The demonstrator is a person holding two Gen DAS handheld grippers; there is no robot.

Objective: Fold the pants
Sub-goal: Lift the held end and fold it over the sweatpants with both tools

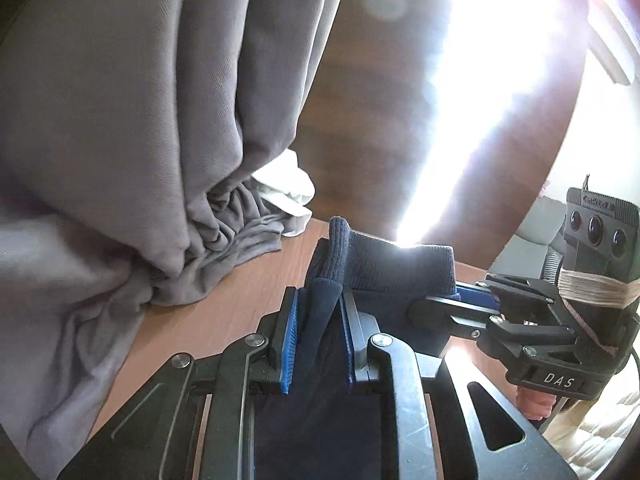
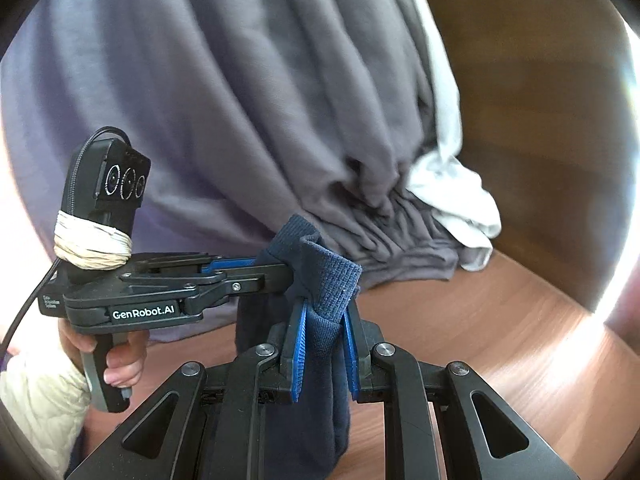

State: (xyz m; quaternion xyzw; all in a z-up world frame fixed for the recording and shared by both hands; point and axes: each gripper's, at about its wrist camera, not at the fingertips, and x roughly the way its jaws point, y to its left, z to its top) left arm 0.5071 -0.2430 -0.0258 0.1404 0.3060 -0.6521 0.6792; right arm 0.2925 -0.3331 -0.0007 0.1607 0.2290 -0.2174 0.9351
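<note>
Navy pants (image 1: 320,316) hang between my two grippers, lifted clear of the wooden table (image 1: 256,280). Left gripper (image 1: 318,330): blue pads (image 1: 289,344) pressed together on a bunched fold of the ribbed navy hem, fabric standing up above the fingertips and trailing down below the jaws. Right gripper (image 2: 324,340): same state, pads (image 2: 300,354) clamped on the other end of that ribbed band, cloth drooping under it. From the left wrist view I see the right unit close on the right, nipping the same band; from the right wrist view the left unit sits close on the left, a hand (image 2: 120,360) on its grip. Grey curtain (image 2: 240,100) pools on the table behind, white cloth (image 2: 460,196) beside it.
</note>
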